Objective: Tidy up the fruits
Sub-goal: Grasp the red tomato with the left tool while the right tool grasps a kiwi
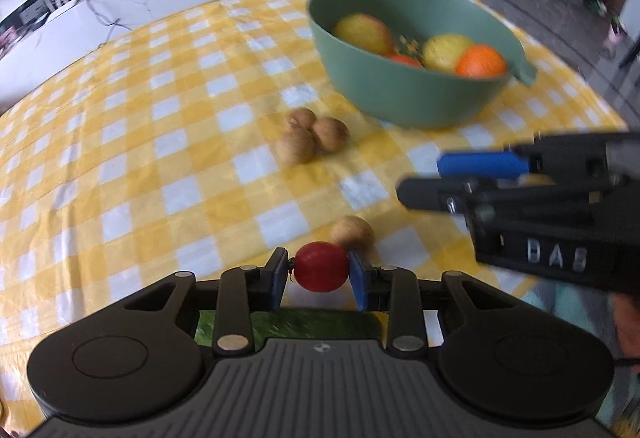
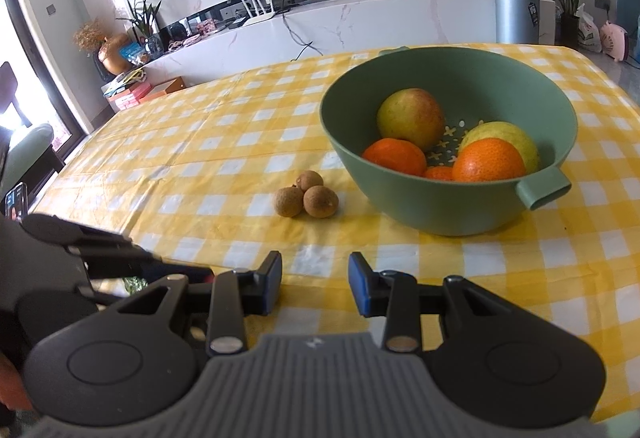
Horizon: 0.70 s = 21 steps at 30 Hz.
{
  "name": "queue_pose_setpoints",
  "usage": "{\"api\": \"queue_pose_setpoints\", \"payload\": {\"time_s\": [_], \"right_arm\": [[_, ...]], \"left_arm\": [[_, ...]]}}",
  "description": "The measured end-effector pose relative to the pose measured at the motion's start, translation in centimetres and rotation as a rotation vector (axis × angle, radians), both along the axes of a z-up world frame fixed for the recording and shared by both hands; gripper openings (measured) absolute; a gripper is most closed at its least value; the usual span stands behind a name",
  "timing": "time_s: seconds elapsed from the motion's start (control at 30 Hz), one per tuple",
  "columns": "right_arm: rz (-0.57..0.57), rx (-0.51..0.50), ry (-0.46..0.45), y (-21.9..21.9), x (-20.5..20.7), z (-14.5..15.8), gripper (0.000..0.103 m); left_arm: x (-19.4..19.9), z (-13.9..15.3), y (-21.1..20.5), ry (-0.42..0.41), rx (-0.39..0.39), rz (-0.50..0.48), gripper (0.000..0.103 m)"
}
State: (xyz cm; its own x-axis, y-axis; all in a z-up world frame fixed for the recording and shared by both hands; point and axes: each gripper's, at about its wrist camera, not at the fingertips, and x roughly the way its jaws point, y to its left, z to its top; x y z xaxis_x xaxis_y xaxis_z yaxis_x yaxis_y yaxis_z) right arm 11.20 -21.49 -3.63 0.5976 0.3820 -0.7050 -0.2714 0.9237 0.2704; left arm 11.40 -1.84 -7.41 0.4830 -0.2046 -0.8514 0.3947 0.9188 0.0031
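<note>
Left tongs (image 1: 320,272) clench the red fruit (image 1: 321,266) at the surface's near edge, ready for the green bowl (image 2: 440,205); right tongs (image 2: 315,284) released, empty.

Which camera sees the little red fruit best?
The left wrist view. There the little red fruit sits close up between the blue pads of the left gripper, which press on both its sides. The right wrist view does not show the fruit: only the side of the left gripper appears at its left edge.
</note>
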Motion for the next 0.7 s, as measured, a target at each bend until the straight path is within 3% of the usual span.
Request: {"api": "queue_pose_setpoints", "payload": {"time_s": [0.3, 0.7], "right_arm": [[0.154, -0.072, 0.0, 2.9, 0.2, -0.5, 0.035], [0.21, -0.126, 0.049, 4.8, 1.0, -1.8, 0.033]], "left_arm": [[1.0, 1.5, 2.9, -0.046, -0.036, 0.142, 0.037], [1.2, 2.2, 3.9, -0.054, -0.082, 0.183, 0.037]]}}
